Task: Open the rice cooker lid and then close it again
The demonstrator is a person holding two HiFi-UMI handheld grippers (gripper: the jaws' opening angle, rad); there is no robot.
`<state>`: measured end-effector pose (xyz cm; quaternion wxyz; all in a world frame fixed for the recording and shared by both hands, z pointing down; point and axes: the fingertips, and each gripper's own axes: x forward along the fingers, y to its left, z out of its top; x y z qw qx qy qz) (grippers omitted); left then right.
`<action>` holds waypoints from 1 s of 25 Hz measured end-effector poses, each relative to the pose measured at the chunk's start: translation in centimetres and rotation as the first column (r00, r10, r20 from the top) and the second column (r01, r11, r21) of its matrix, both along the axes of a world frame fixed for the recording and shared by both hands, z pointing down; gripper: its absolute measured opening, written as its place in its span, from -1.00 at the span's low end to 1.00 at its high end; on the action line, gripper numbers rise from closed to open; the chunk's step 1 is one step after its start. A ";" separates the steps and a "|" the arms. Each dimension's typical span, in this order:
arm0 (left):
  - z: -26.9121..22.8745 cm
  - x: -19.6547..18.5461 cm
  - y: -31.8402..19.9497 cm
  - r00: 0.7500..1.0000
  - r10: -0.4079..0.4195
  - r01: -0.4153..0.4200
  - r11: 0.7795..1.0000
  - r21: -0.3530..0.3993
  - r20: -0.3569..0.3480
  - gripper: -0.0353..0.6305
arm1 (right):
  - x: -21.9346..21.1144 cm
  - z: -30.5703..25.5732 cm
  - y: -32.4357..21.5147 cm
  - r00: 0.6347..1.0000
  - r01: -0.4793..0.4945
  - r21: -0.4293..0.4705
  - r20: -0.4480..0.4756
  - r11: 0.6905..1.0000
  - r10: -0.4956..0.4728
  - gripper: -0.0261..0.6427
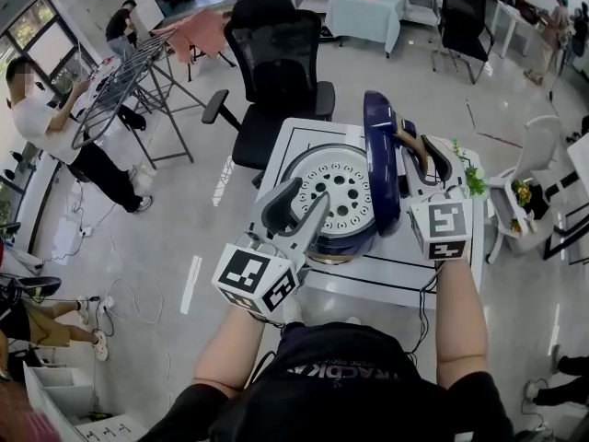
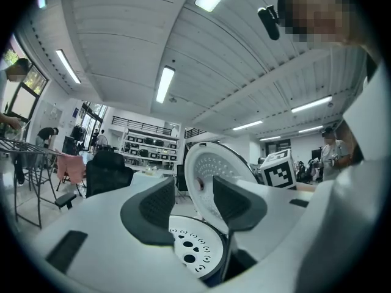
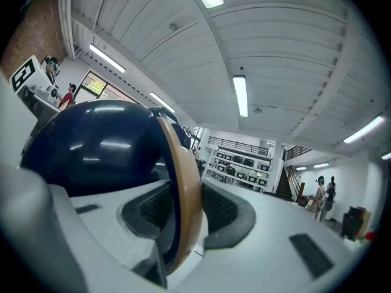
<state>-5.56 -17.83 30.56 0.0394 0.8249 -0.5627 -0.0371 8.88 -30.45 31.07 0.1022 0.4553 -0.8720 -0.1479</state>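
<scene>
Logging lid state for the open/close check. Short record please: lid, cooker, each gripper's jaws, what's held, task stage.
lid: open, standing near upright
rice cooker: on white table, perforated inner plate exposed
right gripper: jaws closed on the lid's tan handle
left gripper: jaws apart, nothing between them, at the cooker's near side
task stage: lid opened, not yet closed again

A black office chair (image 1: 276,63) stands just beyond the white table (image 1: 287,141) at mid-frame. At upper left, a person (image 1: 37,122) in a white shirt stands by a drying rack (image 1: 120,86). A cloth-covered table (image 1: 366,12) sits at top centre.
</scene>
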 end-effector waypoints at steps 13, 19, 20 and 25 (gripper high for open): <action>-0.3 -4.7 0.0 1.000 -0.004 0.005 1.000 -0.008 0.014 -0.30 | -7.3 1.2 1.4 0.962 0.026 0.098 -0.272 0.995 0.002 -0.51; 0.1 -6.3 -0.5 1.000 0.017 -0.017 1.000 -0.017 0.006 -0.31 | -10.0 2.4 2.1 0.918 0.042 0.108 -0.397 0.993 0.004 -0.50; 0.1 -6.5 -0.6 1.000 0.022 -0.022 1.000 -0.018 0.005 -0.31 | -10.4 2.6 2.2 0.910 0.046 0.108 -0.414 0.993 0.002 -0.50; 0.3 -7.2 -1.5 0.999 0.053 -0.053 0.998 -0.026 0.001 -0.31 | -12.1 3.6 2.4 0.877 0.061 0.108 -0.481 0.992 -0.002 -0.49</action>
